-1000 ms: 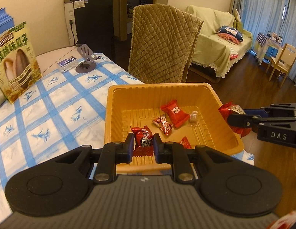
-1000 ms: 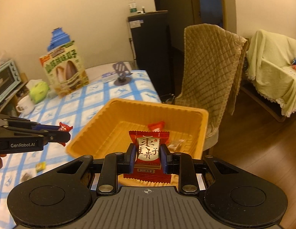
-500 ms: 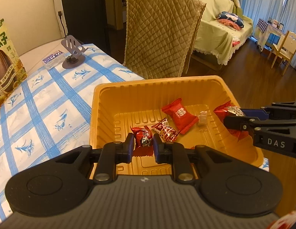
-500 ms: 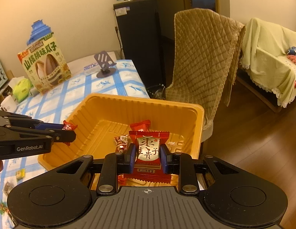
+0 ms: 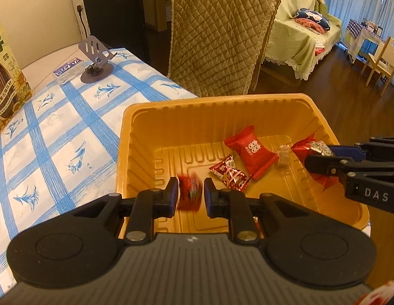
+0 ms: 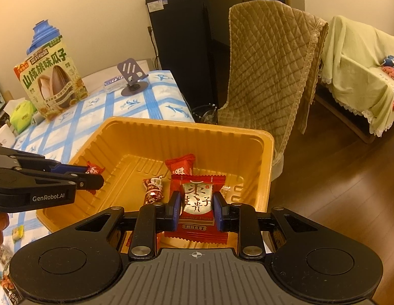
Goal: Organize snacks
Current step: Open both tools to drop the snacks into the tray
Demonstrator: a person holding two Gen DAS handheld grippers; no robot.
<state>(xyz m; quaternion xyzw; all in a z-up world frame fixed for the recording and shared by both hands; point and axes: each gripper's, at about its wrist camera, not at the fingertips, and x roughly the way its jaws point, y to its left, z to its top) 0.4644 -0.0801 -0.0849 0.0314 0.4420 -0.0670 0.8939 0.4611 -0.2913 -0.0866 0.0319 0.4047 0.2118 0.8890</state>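
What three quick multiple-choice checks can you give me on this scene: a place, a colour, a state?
1. The tray sits on: A table, B floor, C sofa.
2. The tray is: A blue, B orange, C white.
3. The right hand-held gripper is: A open, B shut and empty, C shut on red packet.
Key: A, the tray rests on the blue-checked table; B, its walls are orange; C, the fingers clamp the red packet's sides.
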